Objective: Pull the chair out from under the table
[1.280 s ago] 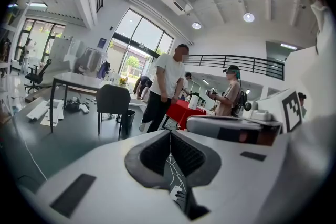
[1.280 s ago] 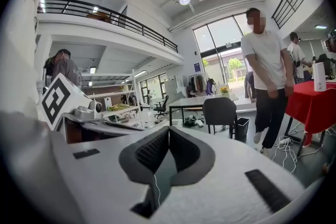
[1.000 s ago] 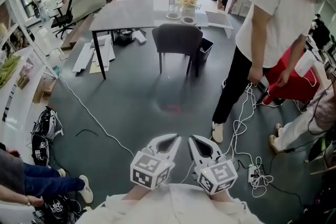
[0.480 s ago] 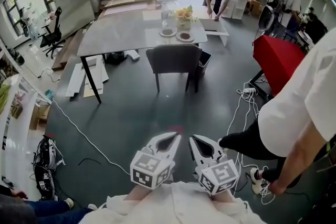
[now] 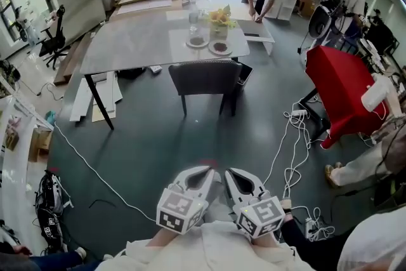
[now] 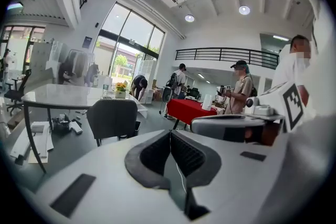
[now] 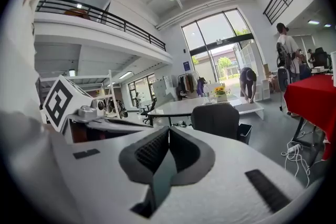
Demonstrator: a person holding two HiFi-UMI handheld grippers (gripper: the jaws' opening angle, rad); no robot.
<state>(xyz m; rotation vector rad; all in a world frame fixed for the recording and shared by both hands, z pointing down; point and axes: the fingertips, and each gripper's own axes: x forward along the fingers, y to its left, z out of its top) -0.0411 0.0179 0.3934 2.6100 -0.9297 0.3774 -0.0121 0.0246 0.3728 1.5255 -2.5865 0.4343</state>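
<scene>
A dark grey chair (image 5: 205,77) stands pushed in at the near edge of a large grey table (image 5: 139,41), its back toward me; it also shows as the chair (image 6: 112,118) in the left gripper view and the chair (image 7: 216,119) in the right gripper view. My left gripper (image 5: 207,171) and right gripper (image 5: 229,174) hang side by side low in the head view, well short of the chair. Both are shut with nothing between their jaws. The left gripper (image 6: 170,133) and right gripper (image 7: 168,129) point toward the chair.
On the table stand a vase of flowers (image 5: 219,17), a bottle (image 5: 193,21) and two plates (image 5: 221,47). A red-covered stand (image 5: 339,82) and tangled white cables (image 5: 293,165) lie to the right. A long white cable (image 5: 95,168) crosses the floor at left. People stand at the right and beyond the table.
The chair and table have come closer and lower in the head view as I moved toward them. The person in the white shirt has slipped out to the right edge. Both grippers stay shut.
</scene>
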